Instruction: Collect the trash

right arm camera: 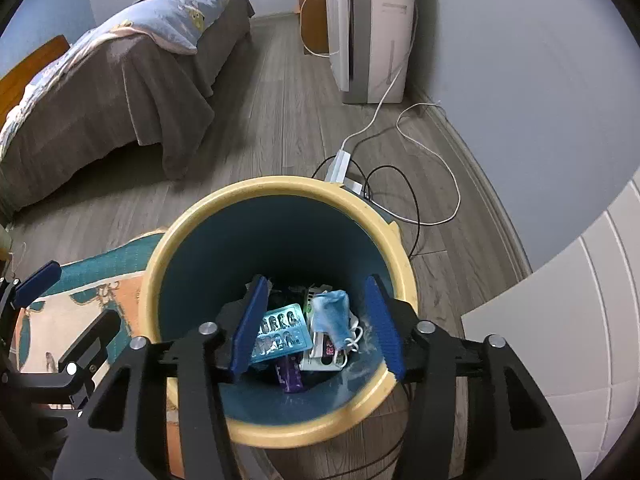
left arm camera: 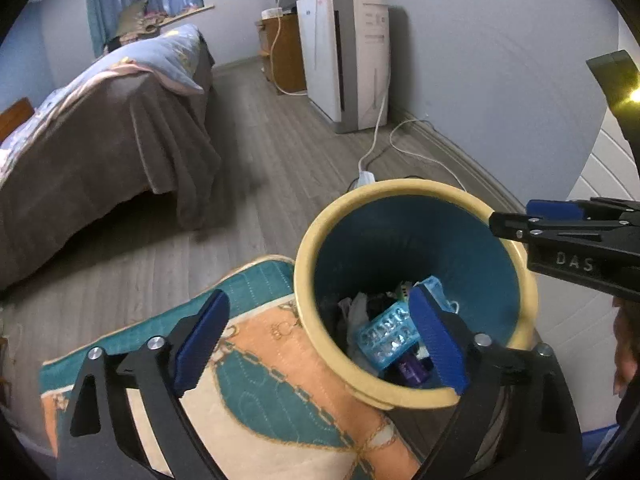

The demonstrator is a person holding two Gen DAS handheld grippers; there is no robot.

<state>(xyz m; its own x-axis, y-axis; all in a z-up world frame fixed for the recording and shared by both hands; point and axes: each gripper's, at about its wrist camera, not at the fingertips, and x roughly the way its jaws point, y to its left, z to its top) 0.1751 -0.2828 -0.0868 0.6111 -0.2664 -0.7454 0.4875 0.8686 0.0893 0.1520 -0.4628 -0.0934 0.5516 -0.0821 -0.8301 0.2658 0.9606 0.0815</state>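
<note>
A round trash bin with a yellow rim (left arm camera: 400, 190) (right arm camera: 276, 184) and teal inside stands on the floor. Several pieces of trash lie in its bottom: a light blue blister pack (right arm camera: 282, 330) (left arm camera: 386, 334), a blue face mask (right arm camera: 332, 314), a purple wrapper (right arm camera: 290, 374) and a white package (right arm camera: 324, 354). My right gripper (right arm camera: 316, 320) is open and empty, directly above the bin's mouth. My left gripper (left arm camera: 320, 340) is open and empty, straddling the bin's left rim. The right gripper also shows in the left wrist view (left arm camera: 532, 220) at the bin's right rim.
A teal and orange rug (left arm camera: 248, 364) lies left of the bin. A bed (left arm camera: 100, 120) with a brown cover stands at the left. A white appliance (right arm camera: 368, 28) stands by the wall, with cables and a power strip (right arm camera: 340, 166) behind the bin. White furniture (right arm camera: 560, 312) is at right.
</note>
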